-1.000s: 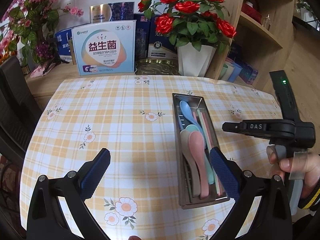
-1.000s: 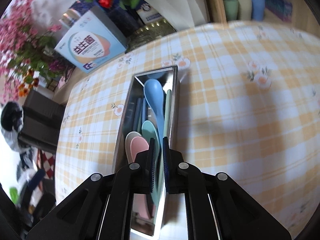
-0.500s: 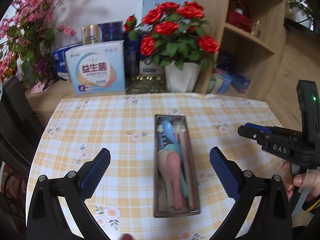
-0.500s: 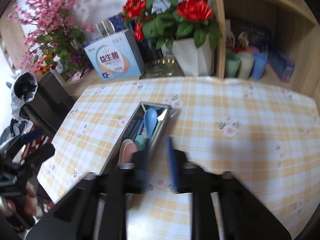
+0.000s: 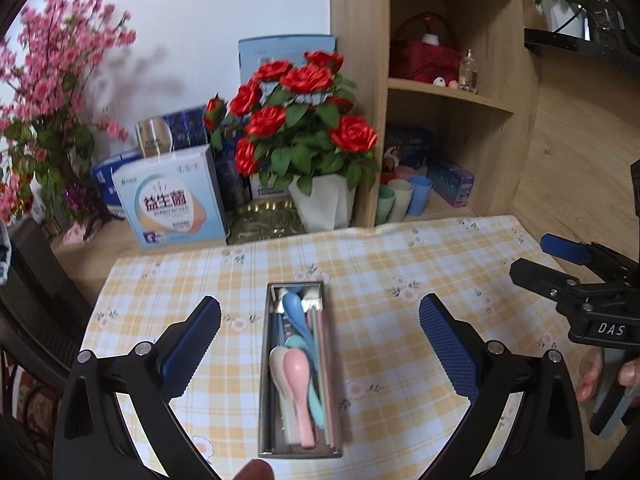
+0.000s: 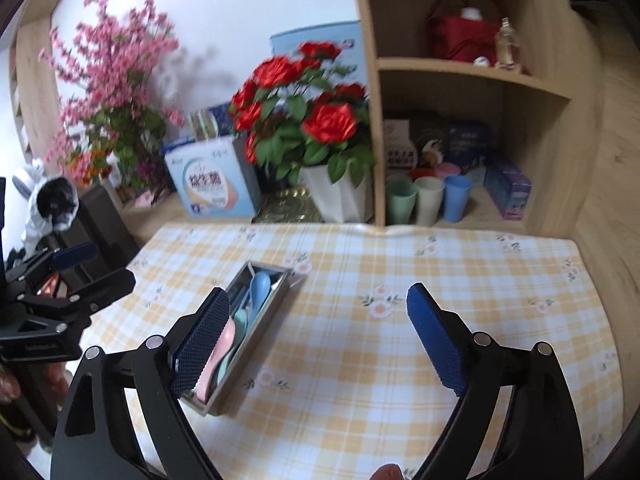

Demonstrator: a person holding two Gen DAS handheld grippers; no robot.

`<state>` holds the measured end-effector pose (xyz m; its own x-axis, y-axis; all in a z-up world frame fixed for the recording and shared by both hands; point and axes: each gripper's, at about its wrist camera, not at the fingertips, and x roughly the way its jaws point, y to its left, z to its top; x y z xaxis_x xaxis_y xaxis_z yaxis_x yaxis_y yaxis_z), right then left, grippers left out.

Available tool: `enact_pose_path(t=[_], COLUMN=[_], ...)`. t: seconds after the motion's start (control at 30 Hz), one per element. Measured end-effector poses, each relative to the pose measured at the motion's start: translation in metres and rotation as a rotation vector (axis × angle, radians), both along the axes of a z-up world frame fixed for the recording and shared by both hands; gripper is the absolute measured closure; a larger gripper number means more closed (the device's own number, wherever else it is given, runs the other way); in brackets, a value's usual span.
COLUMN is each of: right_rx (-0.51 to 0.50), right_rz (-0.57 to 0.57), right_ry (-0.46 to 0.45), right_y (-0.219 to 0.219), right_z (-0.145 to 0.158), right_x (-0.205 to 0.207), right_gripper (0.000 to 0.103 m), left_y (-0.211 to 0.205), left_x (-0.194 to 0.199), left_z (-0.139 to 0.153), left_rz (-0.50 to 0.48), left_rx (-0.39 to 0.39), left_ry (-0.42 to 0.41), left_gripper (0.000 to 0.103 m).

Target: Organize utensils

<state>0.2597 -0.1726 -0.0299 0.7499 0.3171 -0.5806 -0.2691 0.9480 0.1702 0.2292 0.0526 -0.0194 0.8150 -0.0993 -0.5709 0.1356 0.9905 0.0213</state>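
A narrow metal tray (image 5: 264, 364) lies on the checked tablecloth (image 5: 400, 360). It holds a blue spoon (image 5: 292, 307), a pink spoon (image 5: 298, 372), a beige spoon, a teal spoon and pastel chopsticks (image 5: 322, 356). My left gripper (image 5: 318, 320) hangs open well above the tray with nothing between its fingers. In the right wrist view the tray (image 6: 256, 344) sits lower left of my right gripper (image 6: 318, 304), whose jaws are opening wide and hold nothing. Each gripper also shows in the other's view: the right gripper (image 5: 538, 258) at the right edge, the left gripper (image 6: 100, 268) at the left edge.
Behind the table stand a white pot of red roses (image 5: 320, 200), a probiotics box (image 5: 176, 204) and pink blossom branches (image 5: 44, 112). A wooden shelf holds pastel cups (image 6: 428, 200) and small boxes. A black chair (image 5: 28, 280) stands at the table's left.
Both grippers have risen and drawn back from the tray, which now looks smaller. The right gripper went from shut over the tray to wide open.
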Motion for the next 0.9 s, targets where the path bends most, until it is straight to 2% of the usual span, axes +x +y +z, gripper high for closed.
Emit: enact_pose_path(t=[0.13,0.3,0.57,0.9], right_rx=[-0.016,-0.012,-0.009,-0.02], right_rz=[-0.054,-0.069,-0.109,-0.134], right_ry=[-0.046,-0.089,-0.137,-0.15], right_y=[-0.017,-0.032,-0.047,-0.051], right_z=[0.017,0.035,0.057,0.062], right_x=[-0.011,-0.027,-0.046,-0.052], right_gripper=[0.016,0.016,0.016,0.016], left_y=[-0.015,-0.032,-0.04,-0.046], left_x=[-0.006,-0.017,-0.027,-0.033], left_z=[0.015,0.034,0.05,0.051], left_rz=[-0.012,0.008,0.019,0.031], left_rx=[-0.022,-0.027,-0.076,-0.052], left_ry=[-0.035,-0.094,-0.115,-0.12], left_gripper=[0.006,0.006,0.006,0.006])
